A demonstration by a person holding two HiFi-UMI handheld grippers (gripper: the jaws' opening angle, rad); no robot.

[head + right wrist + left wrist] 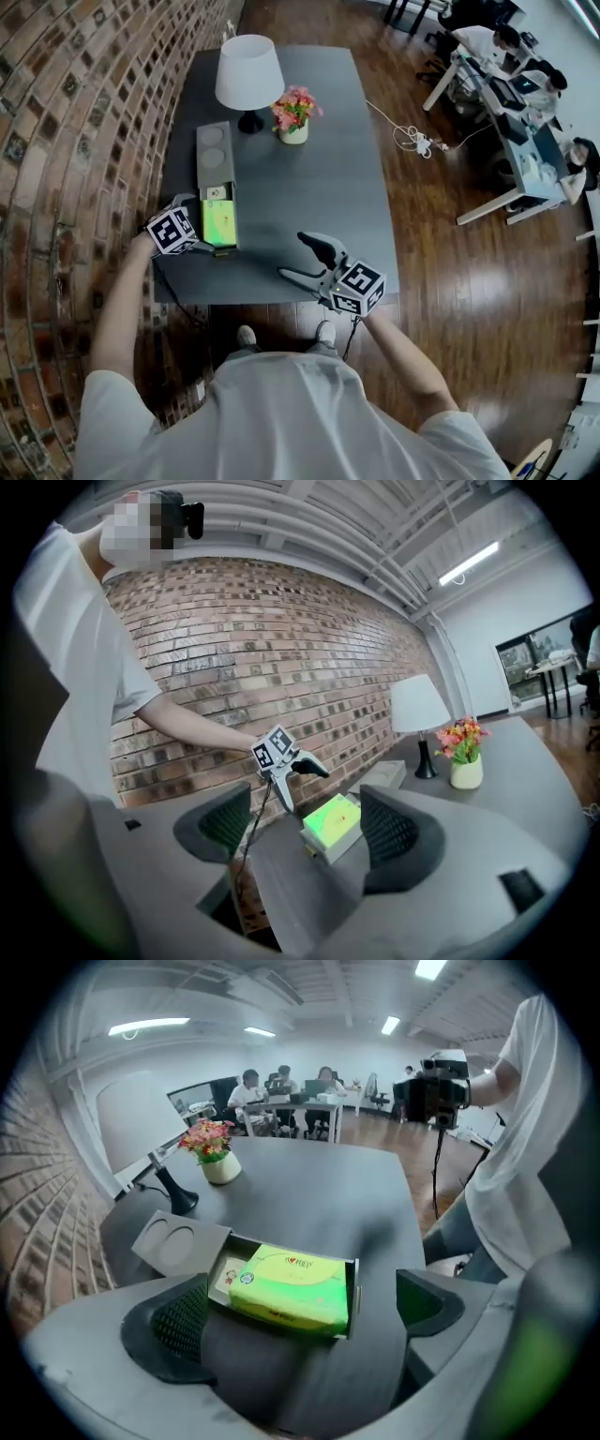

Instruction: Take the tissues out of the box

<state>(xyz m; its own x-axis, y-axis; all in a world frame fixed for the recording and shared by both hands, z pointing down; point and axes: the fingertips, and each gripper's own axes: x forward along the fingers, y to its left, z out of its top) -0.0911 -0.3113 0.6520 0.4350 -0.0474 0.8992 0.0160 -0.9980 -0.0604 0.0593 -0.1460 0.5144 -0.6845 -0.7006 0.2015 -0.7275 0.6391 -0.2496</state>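
Note:
A bright green tissue pack (pixel 219 222) lies in the pulled-out drawer of a long grey box (pixel 214 155) at the table's left side. In the left gripper view the tissue pack (pixel 291 1285) fills the drawer (pixel 352 1290), just beyond my jaws. My left gripper (pixel 195 223) hovers beside the drawer's near end, open, nothing between its pads (pixel 180 1321). My right gripper (pixel 302 258) hangs open over the table's front edge, well right of the box. From the right gripper view the tissue pack (pixel 333 819) and the left gripper (pixel 314 766) show between its fingers.
A white-shaded lamp (pixel 248 75) and a small pot of flowers (pixel 294 112) stand at the far end of the dark grey table (pixel 319 187). A brick wall runs along the left. Desks with seated people are far right.

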